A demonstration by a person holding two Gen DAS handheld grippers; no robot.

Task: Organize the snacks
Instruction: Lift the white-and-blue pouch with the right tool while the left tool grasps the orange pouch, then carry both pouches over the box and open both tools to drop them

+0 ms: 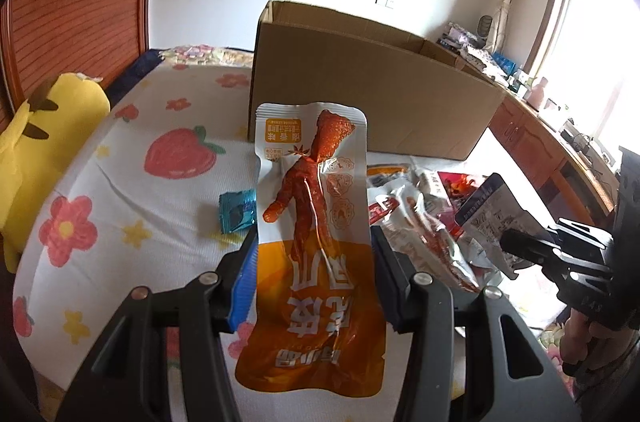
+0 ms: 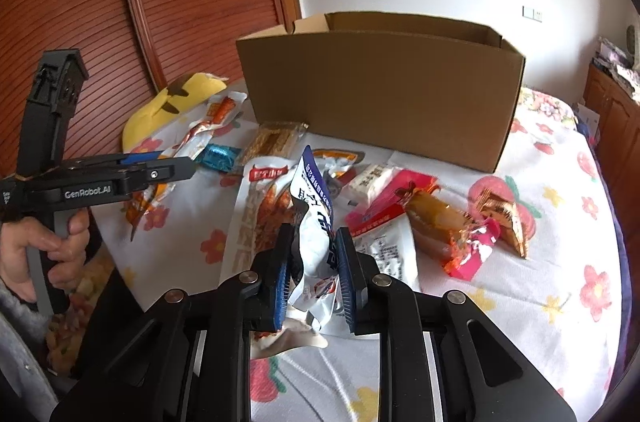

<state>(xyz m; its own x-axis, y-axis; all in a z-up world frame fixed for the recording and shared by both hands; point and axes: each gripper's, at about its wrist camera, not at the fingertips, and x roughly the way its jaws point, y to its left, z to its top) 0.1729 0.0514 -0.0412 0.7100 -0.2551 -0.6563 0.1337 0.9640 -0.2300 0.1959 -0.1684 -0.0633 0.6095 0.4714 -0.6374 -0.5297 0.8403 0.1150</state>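
**Both grippers loaded, box waiting open**

Left gripper: clamped on an orange-and-white chicken-foot packet, pads pressing its two long edges. Packet held lengthwise, top end pointing toward the cardboard box, lifted clear of the bedsheet. Edge grip likely chosen because the packet is flat and limp; pinching the sides keeps it from folding over.

Right gripper: closed tight on a crumpled white-and-blue packet, foil bunched between the blue pads. Held upright above the pile, lower end dangling toward the sheet. Thin, crushable wrapper, hence the narrow squeeze.

Box: standing on the bed, flaps up, mouth open, just beyond the snack pile. Inside not visible from either view. Probable destination for both packets.

Still loose on the sheet: teal wrapped candy, red packet, brown sausage-like snack in pink wrapper, a flat biscuit pack touching the box front, a few more overlapping.

Yellow plush toy off at the bed's edge, not part of the sorting.

Judgement: carry stage, two items in hand, several left to gather.
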